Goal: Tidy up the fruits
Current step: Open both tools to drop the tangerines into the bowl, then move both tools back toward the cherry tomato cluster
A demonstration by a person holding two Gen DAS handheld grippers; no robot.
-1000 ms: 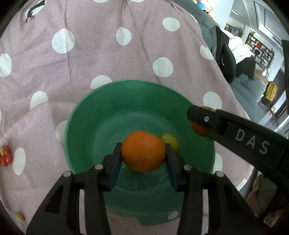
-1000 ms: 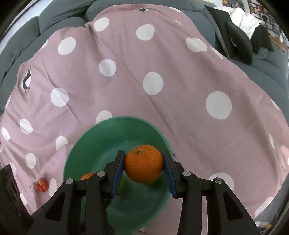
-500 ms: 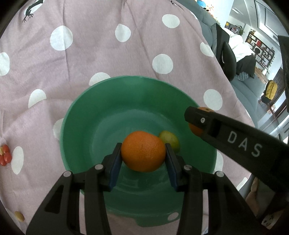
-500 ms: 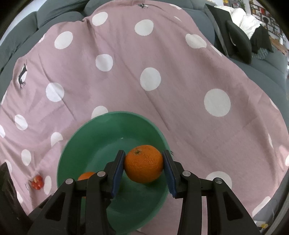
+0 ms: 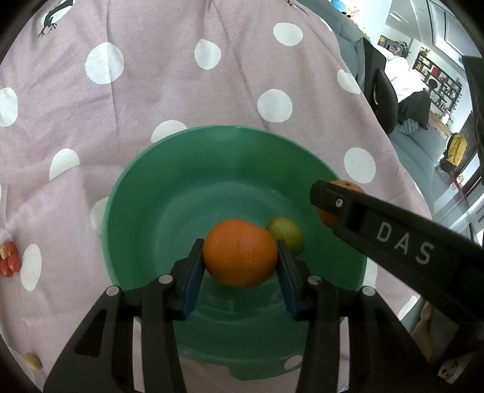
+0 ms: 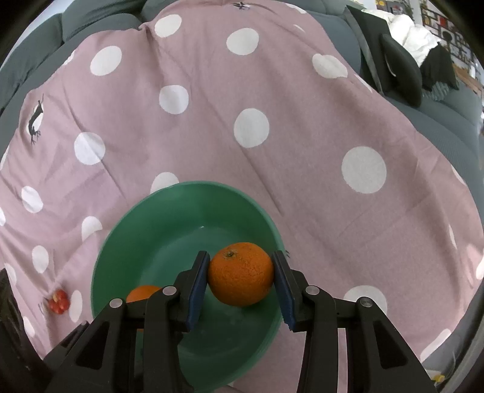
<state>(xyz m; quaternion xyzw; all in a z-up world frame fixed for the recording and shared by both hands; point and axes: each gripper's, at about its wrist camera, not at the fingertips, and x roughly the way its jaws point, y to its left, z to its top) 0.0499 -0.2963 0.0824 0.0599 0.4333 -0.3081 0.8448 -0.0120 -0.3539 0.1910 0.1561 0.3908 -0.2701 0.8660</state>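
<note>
A pink cloth point(image 5: 169, 99) with white polka dots is being used as a cover over the surface, with a small black animal figure printed near its far left edge. Around the cloth, grey sofa cushions point(image 6: 99, 21) are being shown, and a room with shelving point(image 5: 435, 78) and a yellow object on a chair is being seen at the right of the left wrist view.

On the cloth, a green bowl point(image 5: 145, 193) is being kept below both tools. The left tool point(image 5: 239, 263) is being held partly closed on an orange point(image 5: 240, 252), pressed between its blue pads over the bowl's middle. The right tool point(image 6: 241, 279) is likewise being held partly closed on a second orange point(image 6: 241, 273), suspended above the bowl's right side. A yellow-green fruit point(image 5: 287, 234) is lying inside the bowl, just behind the left tool's orange. A cluster of small red fruits point(image 5: 9, 263) is resting on the cloth, well left of the bowl, and a small yellow piece point(image 5: 32, 361) is lying nearer the lower left.

Compared with a second ago, the bowl is being seen slightly larger and higher in both views, while both grips are being kept unchanged.
</note>
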